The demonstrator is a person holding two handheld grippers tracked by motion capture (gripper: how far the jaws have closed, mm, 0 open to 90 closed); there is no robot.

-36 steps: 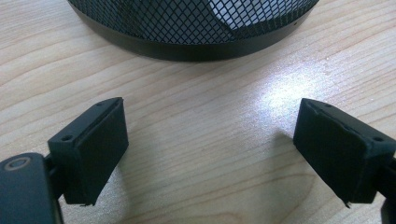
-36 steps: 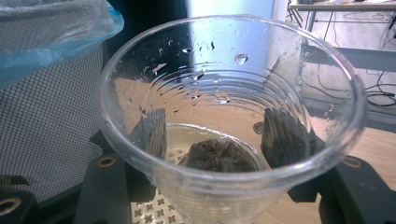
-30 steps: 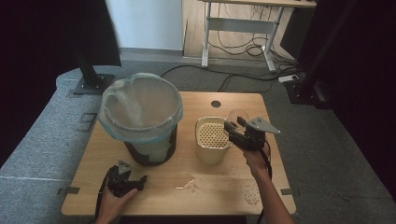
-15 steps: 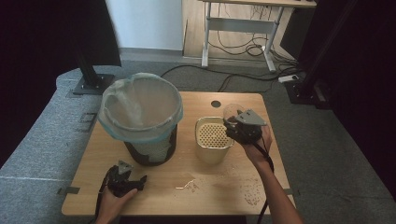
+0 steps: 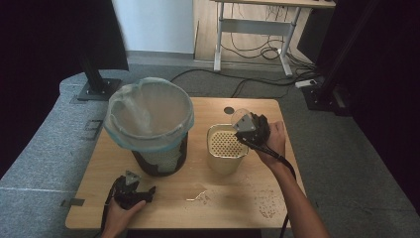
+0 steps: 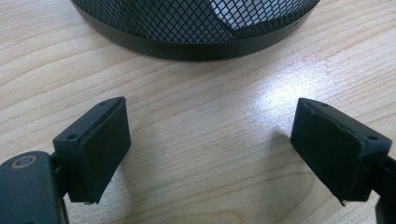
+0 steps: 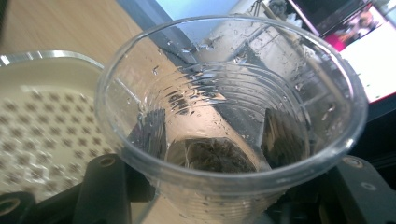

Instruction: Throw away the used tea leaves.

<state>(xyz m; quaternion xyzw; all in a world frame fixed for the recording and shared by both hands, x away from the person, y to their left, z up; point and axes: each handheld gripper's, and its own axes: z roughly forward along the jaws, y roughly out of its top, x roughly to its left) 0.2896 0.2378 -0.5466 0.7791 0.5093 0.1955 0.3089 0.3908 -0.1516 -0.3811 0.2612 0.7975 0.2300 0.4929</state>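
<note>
A light wooden table (image 5: 237,198) holds a black mesh bin lined with a clear plastic bag (image 5: 148,124) at 10 o'clock. A cream perforated container (image 5: 227,148) sits centre. Above its 2 o'clock edge, the right gripper (image 5: 246,122) clasps a clear plastic cup (image 7: 233,107). At 7 o'clock, the left gripper (image 6: 210,140) rests released.

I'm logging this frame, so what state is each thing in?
Mesh bin: upright, lined with a bag, mouth open.
Cream strainer tub: upright, perforated insert in place.
Clear cup: gripped by the right gripper, wet, dark clump at bottom.
Left gripper: fingers open, holding nothing, low over the table.
</note>
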